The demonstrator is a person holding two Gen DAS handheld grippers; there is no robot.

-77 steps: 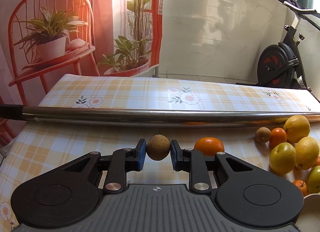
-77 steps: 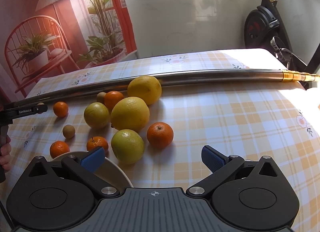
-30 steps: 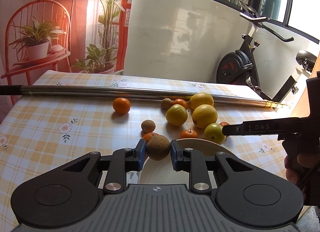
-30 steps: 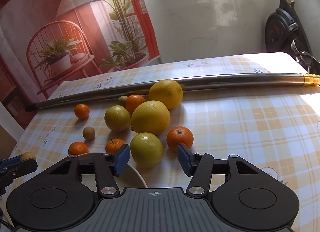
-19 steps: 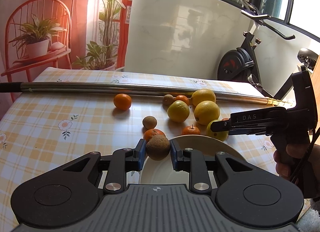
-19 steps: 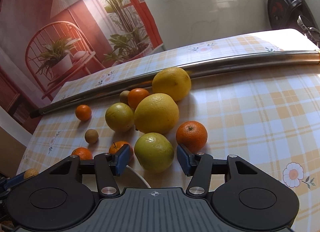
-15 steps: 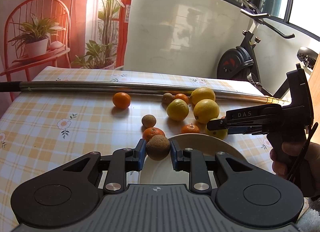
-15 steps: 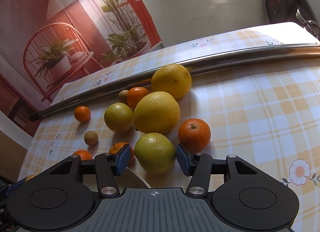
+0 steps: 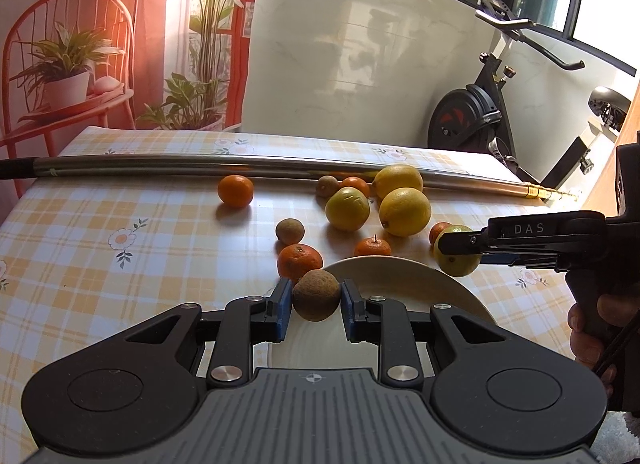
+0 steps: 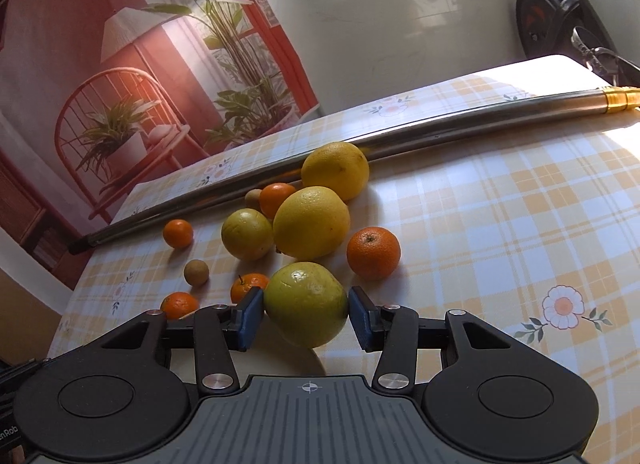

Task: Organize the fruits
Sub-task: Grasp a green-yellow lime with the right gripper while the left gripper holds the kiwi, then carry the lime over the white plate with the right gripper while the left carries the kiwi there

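Note:
My left gripper (image 9: 316,306) is shut on a small brown round fruit (image 9: 315,298), held just over the near rim of the white plate (image 9: 404,266). My right gripper (image 10: 306,318) is shut on a green-yellow citrus (image 10: 306,302), both blue pads pressed on its sides. In the left wrist view that citrus (image 9: 456,260) hangs at the plate's right edge. On the checked cloth lie two lemons (image 9: 405,211), a yellow-green citrus (image 9: 347,208), several mandarins (image 9: 300,262) and a brown fruit (image 9: 290,231).
A long metal pole (image 9: 240,163) lies across the table behind the fruit. An exercise bike (image 9: 472,120) stands past the far right corner. A lone orange (image 9: 235,191) sits left of the pile. A person's hand (image 9: 588,328) holds the right gripper's handle.
The right gripper came down around the green-yellow citrus and its pads closed on it. The left gripper carried the brown fruit from the table's left side to the plate's rim.

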